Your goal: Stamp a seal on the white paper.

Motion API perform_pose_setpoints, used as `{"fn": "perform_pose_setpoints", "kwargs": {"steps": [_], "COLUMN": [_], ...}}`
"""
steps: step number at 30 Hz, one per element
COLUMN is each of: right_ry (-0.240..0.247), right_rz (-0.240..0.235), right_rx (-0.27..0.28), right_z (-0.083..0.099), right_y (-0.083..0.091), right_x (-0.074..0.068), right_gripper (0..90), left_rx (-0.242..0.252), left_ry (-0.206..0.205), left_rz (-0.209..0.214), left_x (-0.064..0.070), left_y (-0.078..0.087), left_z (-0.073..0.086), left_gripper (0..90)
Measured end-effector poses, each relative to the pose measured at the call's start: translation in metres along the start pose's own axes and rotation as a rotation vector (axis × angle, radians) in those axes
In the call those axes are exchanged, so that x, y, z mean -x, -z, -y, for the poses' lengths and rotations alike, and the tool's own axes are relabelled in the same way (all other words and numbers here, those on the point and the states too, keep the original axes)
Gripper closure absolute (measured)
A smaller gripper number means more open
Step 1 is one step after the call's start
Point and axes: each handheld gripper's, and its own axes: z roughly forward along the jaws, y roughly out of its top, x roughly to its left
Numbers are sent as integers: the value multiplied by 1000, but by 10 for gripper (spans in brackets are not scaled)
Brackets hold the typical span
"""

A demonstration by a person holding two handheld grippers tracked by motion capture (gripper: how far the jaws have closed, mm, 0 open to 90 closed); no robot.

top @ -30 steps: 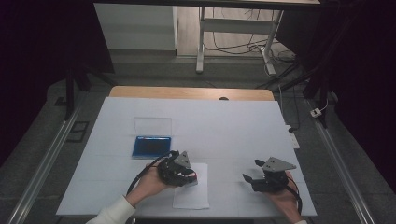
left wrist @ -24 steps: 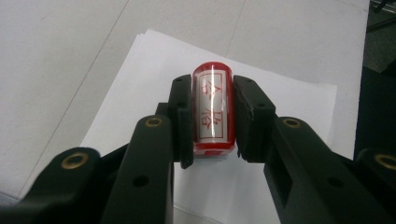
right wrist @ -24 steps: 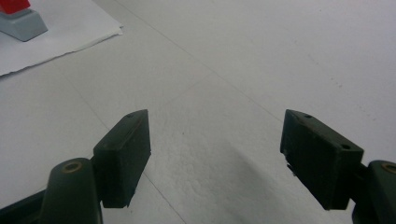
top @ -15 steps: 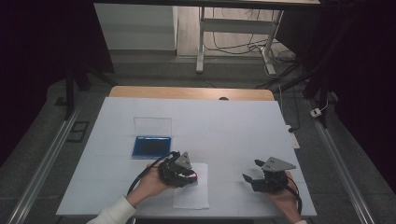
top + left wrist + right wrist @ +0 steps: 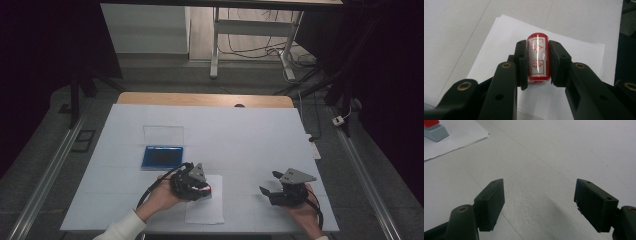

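My left gripper (image 5: 201,189) is shut on a red cylindrical stamp (image 5: 537,58) with a white label and red characters. It holds the stamp low over a white sheet of paper (image 5: 205,212) near the table's front edge. In the left gripper view the black jaws press both sides of the stamp, with the paper (image 5: 576,55) beneath. My right gripper (image 5: 270,183) rests at the front right with its jaws wide apart. In the right gripper view nothing lies between its jaws (image 5: 539,202), just bare white table. A red-and-grey object (image 5: 434,130) stands on the paper (image 5: 454,141) at the top left.
A blue ink pad (image 5: 162,156) lies on the white table (image 5: 240,135) just beyond my left hand, its clear lid (image 5: 163,134) lying open behind it. A wooden strip (image 5: 200,99) runs along the far edge. Metal rails flank both sides of the table.
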Motion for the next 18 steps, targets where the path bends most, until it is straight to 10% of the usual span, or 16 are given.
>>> {"fn": "perform_pose_setpoints", "kwargs": {"steps": [18], "right_ry": [5], "right_rz": [7], "right_rx": [-1], "right_z": [0], "right_y": [0], "right_x": [-1], "right_gripper": [241], "left_rx": [-33], "left_ry": [2], "left_rz": [-6], "left_x": [1], "left_y": [-4], "left_z": [-1], "left_gripper": [707]}}
